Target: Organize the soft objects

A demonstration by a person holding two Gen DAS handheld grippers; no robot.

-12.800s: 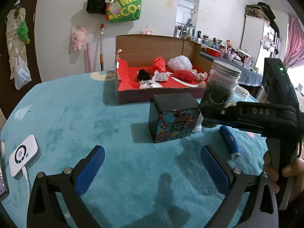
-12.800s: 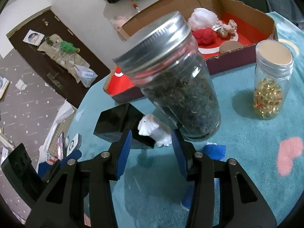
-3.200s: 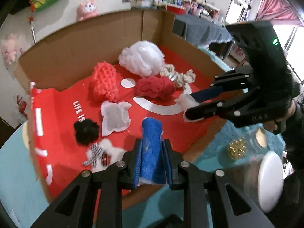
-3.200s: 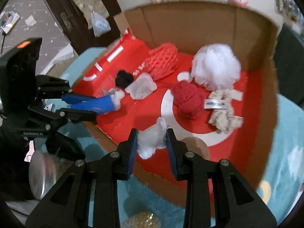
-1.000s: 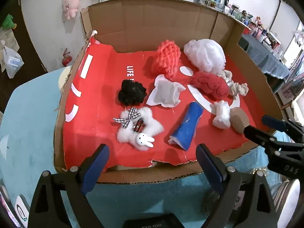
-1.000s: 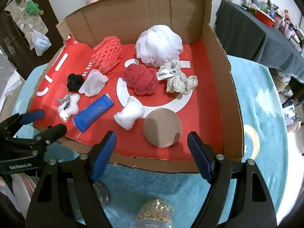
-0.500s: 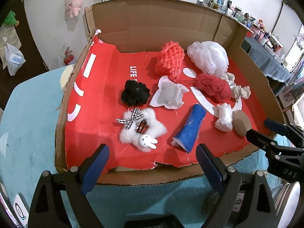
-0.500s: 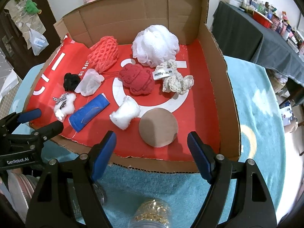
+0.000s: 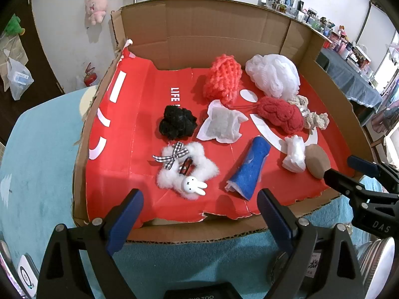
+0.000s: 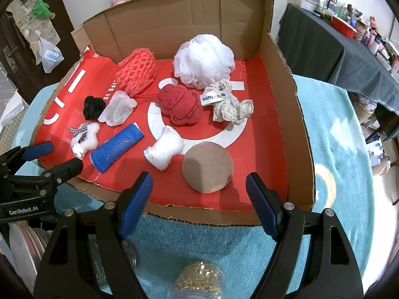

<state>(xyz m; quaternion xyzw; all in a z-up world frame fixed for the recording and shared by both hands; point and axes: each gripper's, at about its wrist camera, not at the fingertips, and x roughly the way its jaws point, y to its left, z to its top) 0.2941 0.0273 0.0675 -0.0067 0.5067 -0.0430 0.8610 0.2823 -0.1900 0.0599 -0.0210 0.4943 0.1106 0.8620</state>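
— Both grippers first: the left gripper (image 9: 199, 214) has its blue-padded fingers spread wide with nothing between them, and the right gripper (image 10: 199, 196) is spread the same way, also empty.

— Where are they?

— Each hangs just outside the near wall of the shallow cardboard box with the red printed liner (image 10: 286, 79), pointing forward and down into it. In the left wrist view the right gripper juts in from the right edge, by the box's near right corner.

— And the soft things?

— All inside the box, as far as I can see. A blue rolled cloth (image 9: 249, 169) lies near the front, a small white stuffed pouch (image 10: 164, 149) just beside it, and a round brown pad (image 10: 207, 167) right of that. Behind sit a dark red knitted piece (image 10: 179, 107), a cream crocheted piece with a label (image 10: 229, 104), a white mesh bath puff (image 10: 204, 59), a coral knitted pouch (image 10: 138, 72), a translucent white sachet (image 9: 222, 124), a black fluffy scrunchie (image 9: 177, 122) and a white furry clip with a bunny and checked bow (image 9: 184, 172).

— So how far along?

— I'd judge it nearly finished, perhaps done. On the teal tabletop (image 10: 336, 149) only hard things show: a glass jar of golden capsules (image 10: 197, 284) at the bottom edge and metal-lidded jars at the sides. No soft item is visible outside the box, though the nearest part of the tabletop is hidden by the grippers.
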